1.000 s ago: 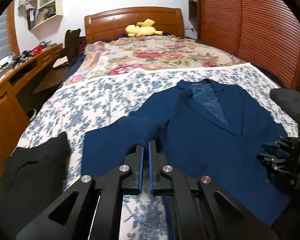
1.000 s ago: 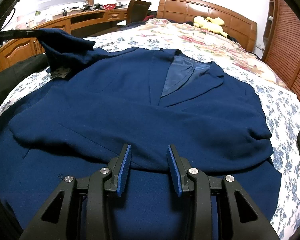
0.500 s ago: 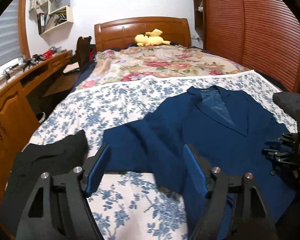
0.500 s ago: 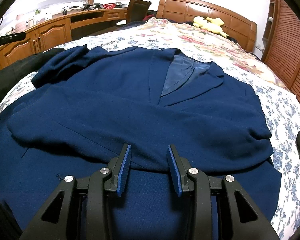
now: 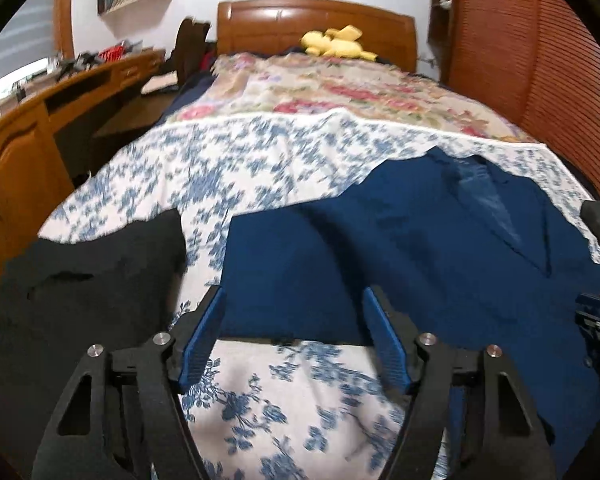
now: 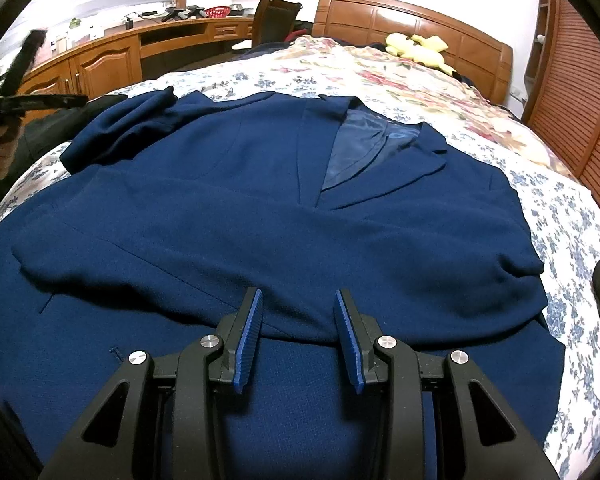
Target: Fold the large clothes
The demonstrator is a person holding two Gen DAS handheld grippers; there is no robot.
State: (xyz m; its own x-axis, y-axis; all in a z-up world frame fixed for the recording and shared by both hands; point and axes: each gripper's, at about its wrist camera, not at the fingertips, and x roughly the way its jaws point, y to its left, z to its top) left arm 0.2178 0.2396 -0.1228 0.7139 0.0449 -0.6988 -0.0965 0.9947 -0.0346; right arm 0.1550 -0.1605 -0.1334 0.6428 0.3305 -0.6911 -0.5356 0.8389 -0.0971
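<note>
A navy blue blazer [image 6: 228, 216] lies face up on the bed, collar toward the headboard, one sleeve folded across its front. In the left wrist view the blazer [image 5: 420, 248] lies ahead and to the right, its left sleeve spread flat. My left gripper [image 5: 294, 340] is open and empty, just short of that sleeve's end. My right gripper [image 6: 298, 332] is open and empty above the blazer's lower front. The right gripper also shows at the right edge of the left wrist view [image 5: 598, 320].
A black garment [image 5: 80, 280] lies on the bed's left side. The blue-flowered sheet [image 5: 260, 168] covers the bed, with a floral quilt [image 5: 340, 92] and a yellow plush toy [image 5: 336, 42] near the headboard. A wooden desk [image 6: 112, 56] runs along the left; a slatted wardrobe [image 5: 540, 60] stands right.
My left gripper has opened and let go of the blazer sleeve, which now lies flat on the bed, then pulled back and leftward. The right gripper has stayed open in place.
</note>
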